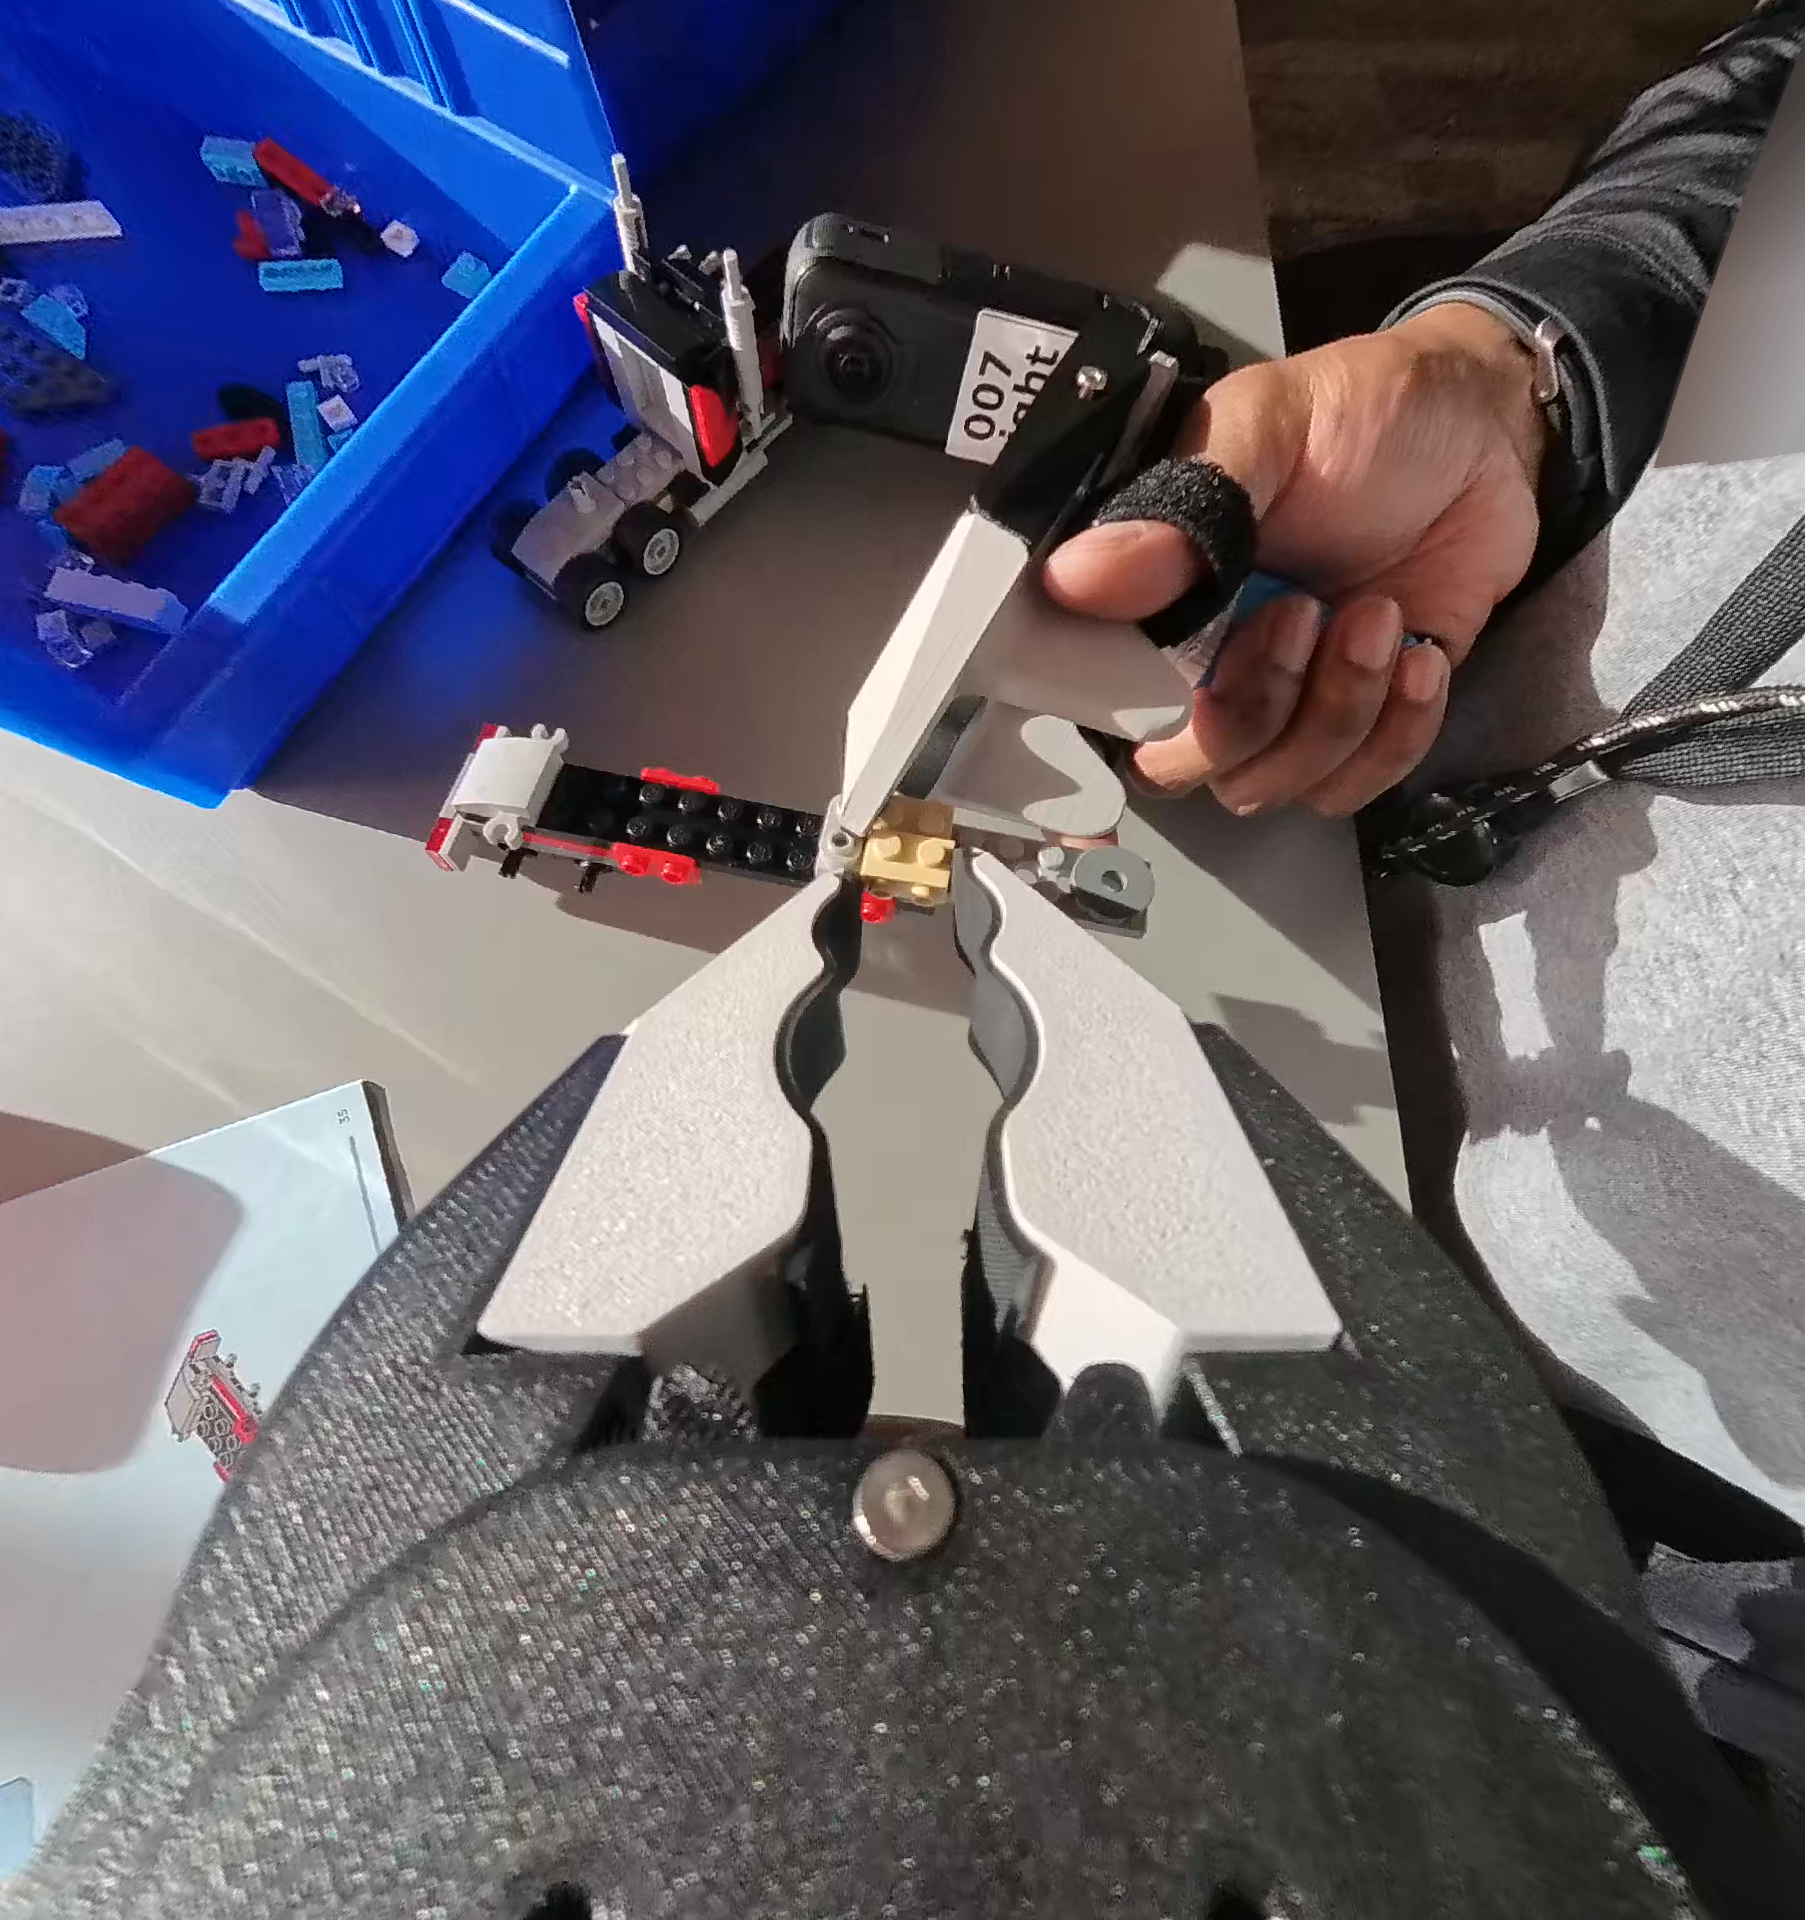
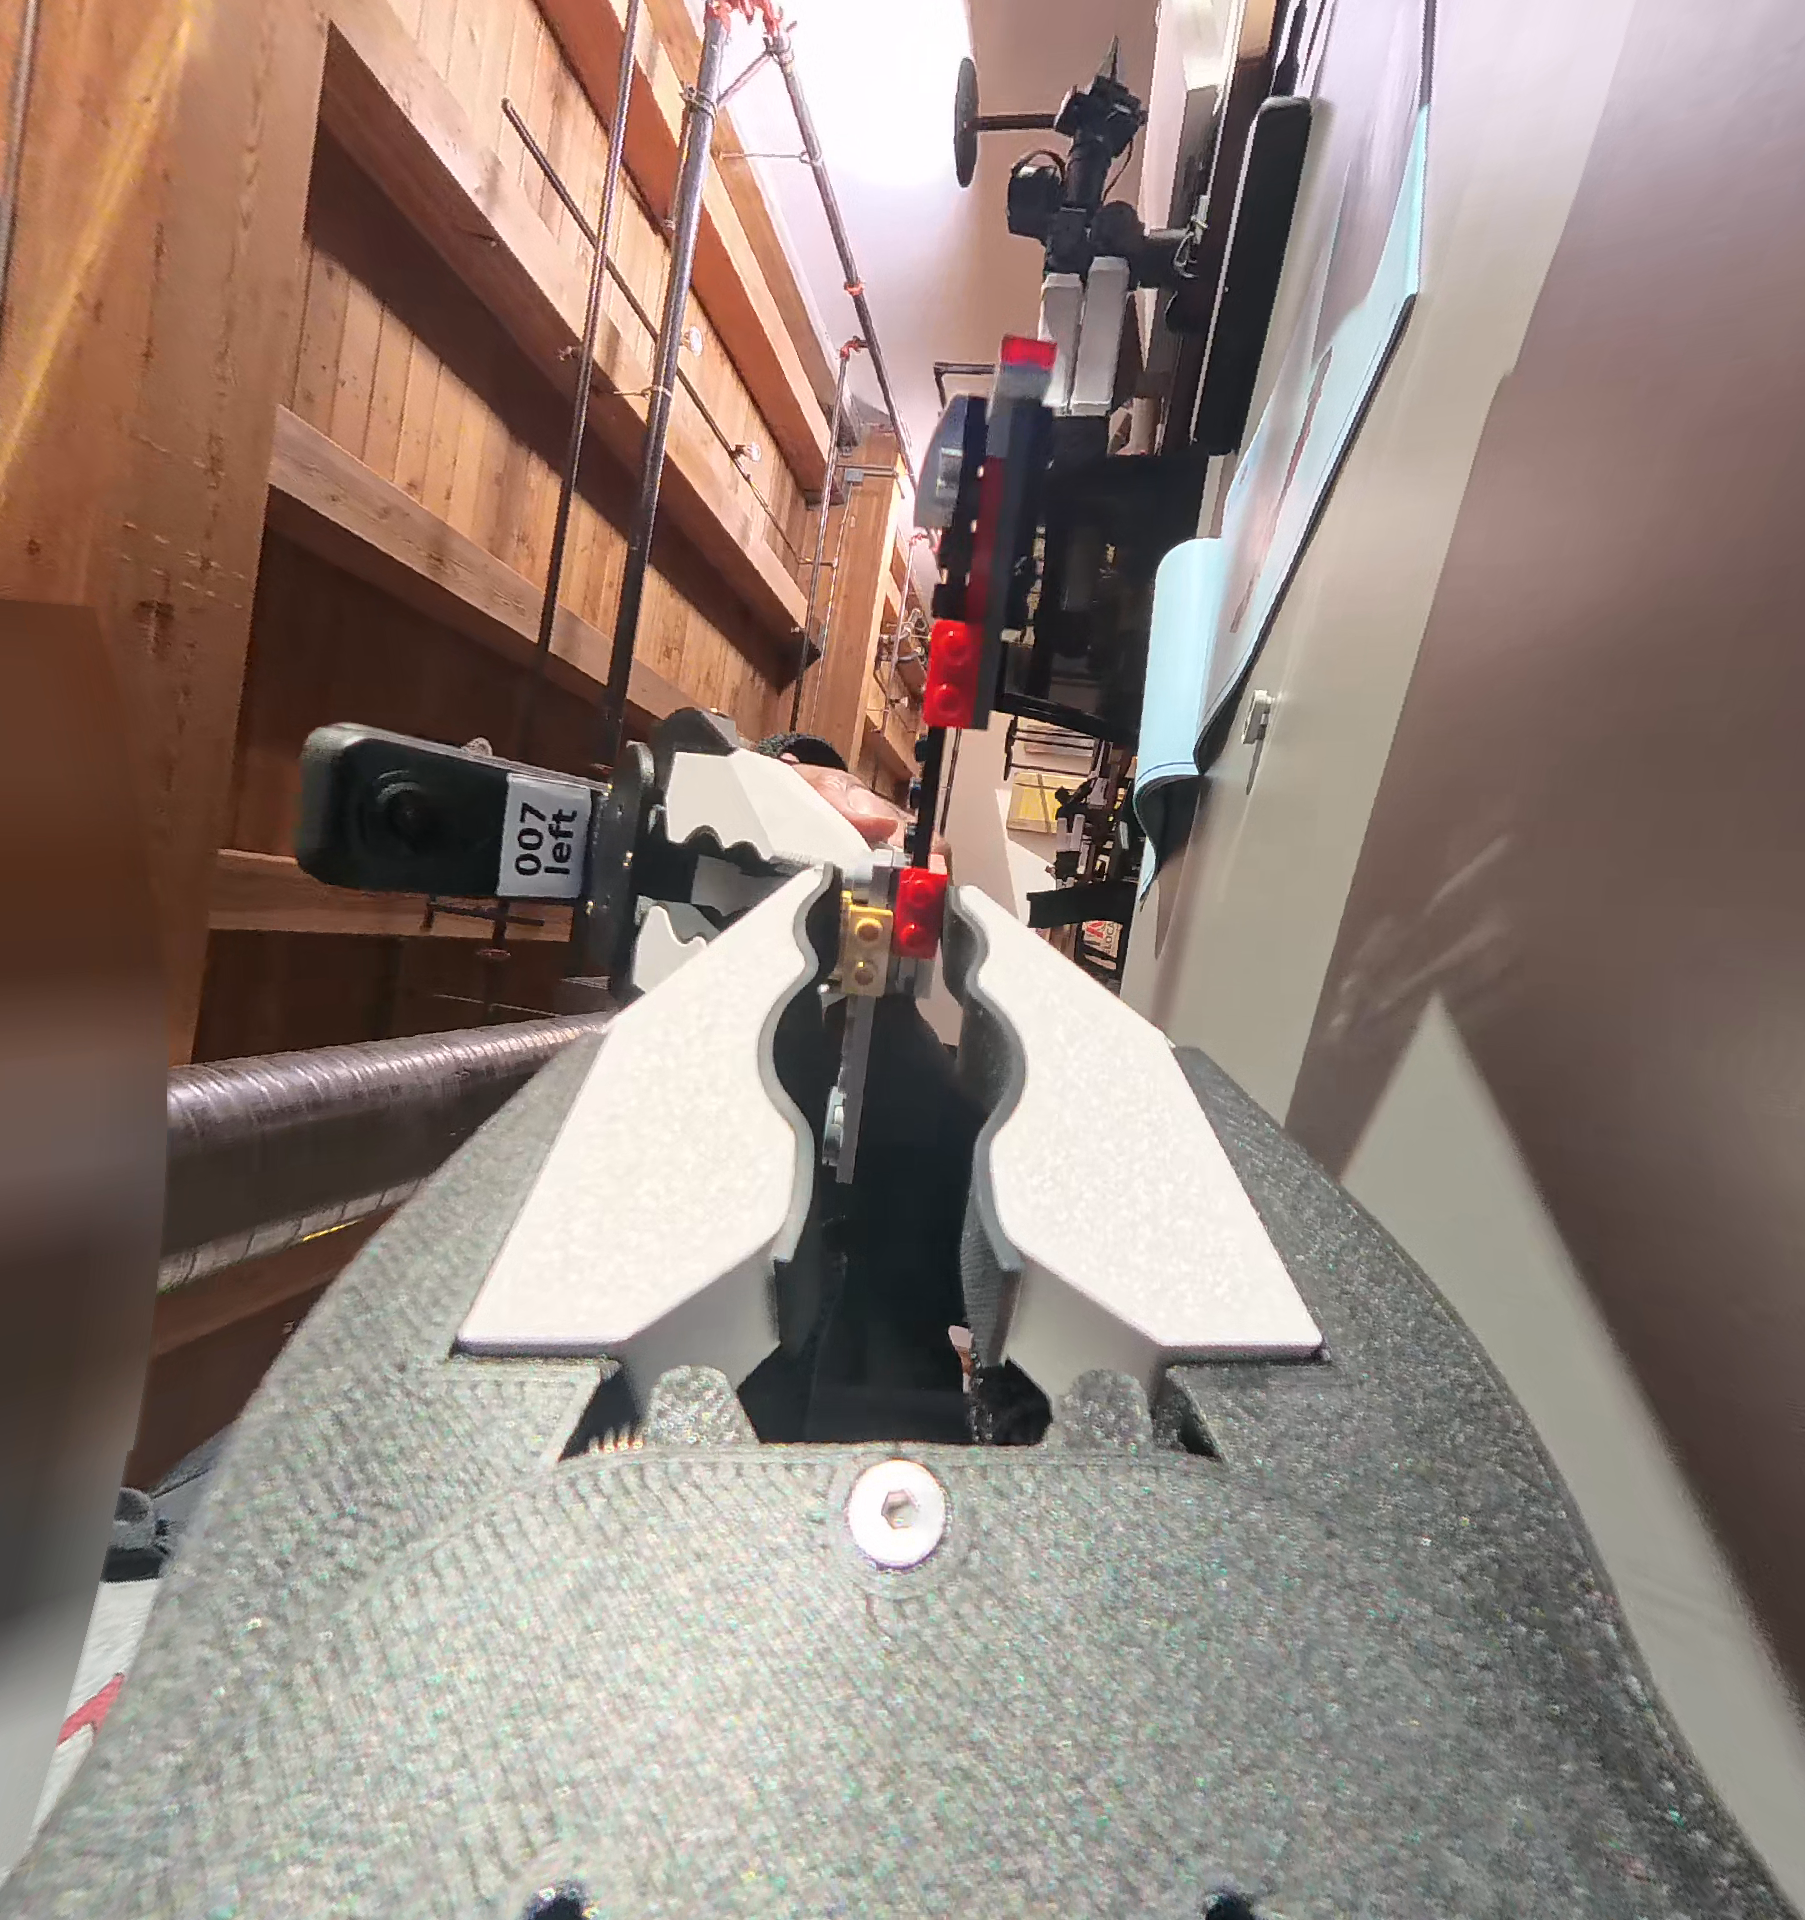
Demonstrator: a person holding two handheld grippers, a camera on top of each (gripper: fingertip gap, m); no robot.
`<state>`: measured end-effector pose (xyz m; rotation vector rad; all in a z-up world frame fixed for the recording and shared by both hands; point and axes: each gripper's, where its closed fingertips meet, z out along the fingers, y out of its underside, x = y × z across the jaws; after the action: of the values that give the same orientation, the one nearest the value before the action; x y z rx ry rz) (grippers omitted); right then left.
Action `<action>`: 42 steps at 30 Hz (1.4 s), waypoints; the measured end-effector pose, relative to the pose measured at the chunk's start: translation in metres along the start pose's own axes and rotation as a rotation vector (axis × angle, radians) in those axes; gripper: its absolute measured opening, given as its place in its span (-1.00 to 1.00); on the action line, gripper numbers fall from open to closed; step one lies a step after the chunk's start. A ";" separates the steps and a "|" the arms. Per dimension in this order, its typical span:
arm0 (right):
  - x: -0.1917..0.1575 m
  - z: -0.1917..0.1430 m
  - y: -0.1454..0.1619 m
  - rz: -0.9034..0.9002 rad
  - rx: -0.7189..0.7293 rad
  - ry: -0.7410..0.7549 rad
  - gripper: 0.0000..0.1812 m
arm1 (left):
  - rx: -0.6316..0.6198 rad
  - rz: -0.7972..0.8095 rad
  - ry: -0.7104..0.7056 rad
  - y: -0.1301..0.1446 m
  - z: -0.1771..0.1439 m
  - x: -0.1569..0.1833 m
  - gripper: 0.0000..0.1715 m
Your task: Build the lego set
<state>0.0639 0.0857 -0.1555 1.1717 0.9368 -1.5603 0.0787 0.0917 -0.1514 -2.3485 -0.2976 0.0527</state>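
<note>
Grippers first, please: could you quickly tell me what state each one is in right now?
Left gripper: closing around the tan studded brick on the long black-and-red lego trailer; firm contact cannot be told.
Right gripper: shut on that trailer's end.

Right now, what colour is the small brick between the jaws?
Tan; the small brick shows best in the left wrist view.

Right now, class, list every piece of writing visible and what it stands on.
White sticker on the black camera, left wrist view: printed, not copied here.
White sticker on the black camera, right wrist view: likewise.
Instruction booklet: print too small to read.
</note>
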 end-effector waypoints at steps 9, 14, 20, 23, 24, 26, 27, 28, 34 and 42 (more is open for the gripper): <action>0.000 0.001 0.001 0.030 0.010 -0.013 -0.77 | -0.013 -0.037 -0.013 0.000 0.000 0.000 -0.72; -0.001 0.000 0.000 0.033 0.022 -0.025 -0.78 | 0.022 -0.105 0.004 -0.001 -0.001 0.000 -0.69; -0.003 -0.002 -0.003 0.026 0.040 -0.032 -0.78 | 0.182 -0.360 0.080 -0.008 -0.009 -0.001 -0.53; -0.004 -0.002 -0.004 0.012 0.046 -0.029 -0.78 | 0.310 -0.618 0.164 -0.010 -0.012 -0.003 -0.47; -0.004 -0.002 -0.004 0.007 0.046 -0.028 -0.78 | 0.341 -0.701 0.201 -0.009 -0.010 -0.002 -0.47; -0.004 -0.002 -0.004 -0.003 0.043 -0.025 -0.78 | 0.382 -0.836 0.264 -0.006 -0.006 0.000 -0.48; -0.004 -0.002 -0.004 -0.009 0.041 -0.023 -0.78 | 0.392 -0.882 0.285 -0.004 -0.003 0.000 -0.49; -0.004 -0.001 -0.003 -0.015 0.039 -0.022 -0.78 | 0.400 -0.917 0.299 -0.003 -0.001 0.000 -0.51; -0.005 -0.001 -0.002 -0.036 0.036 -0.019 -0.78 | 0.466 -1.006 0.387 -0.007 0.000 0.003 -0.65; -0.008 -0.001 -0.001 -0.076 0.029 -0.013 -0.78 | 0.488 -1.048 0.445 -0.010 0.004 0.004 -0.74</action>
<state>0.0639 0.0882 -0.1482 1.1569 0.9626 -1.6454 0.0802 0.1020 -0.1468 -1.4399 -1.0935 -0.7891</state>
